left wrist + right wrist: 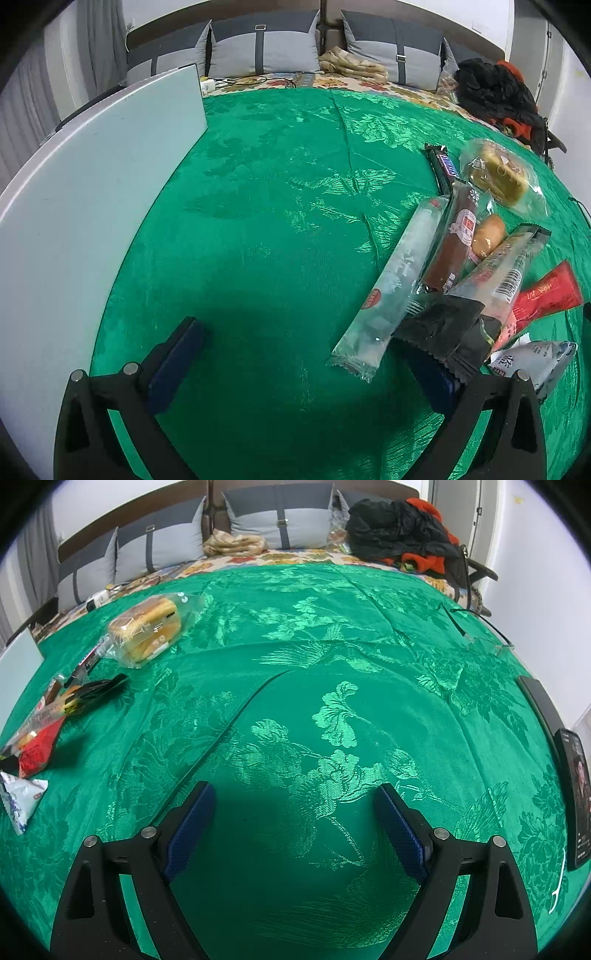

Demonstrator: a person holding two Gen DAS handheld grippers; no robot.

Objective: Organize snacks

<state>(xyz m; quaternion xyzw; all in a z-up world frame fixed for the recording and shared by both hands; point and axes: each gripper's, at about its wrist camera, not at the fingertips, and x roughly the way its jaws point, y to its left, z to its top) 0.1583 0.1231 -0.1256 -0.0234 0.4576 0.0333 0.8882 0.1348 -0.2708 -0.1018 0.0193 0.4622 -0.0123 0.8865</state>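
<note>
- Hovering over the green cloth (332, 627), our right gripper (295, 805) stood spread wide, holding nothing.
- Our left gripper (299, 343) gaped too, its right finger (436, 376) under a black packet (443, 328).

Both wrist cameras look steeply down from close above the green cloth (258, 221) toward the grey cushions (264, 46) behind, the left view further left, and both catch the snack pile (461, 266) with its bagged bread (147, 627).

Wrapped snacks (469, 266) lie flat in an overlapping cluster on the green cloth (266, 206); a bagged bread loaf (147, 629) lies just beyond them.
</note>
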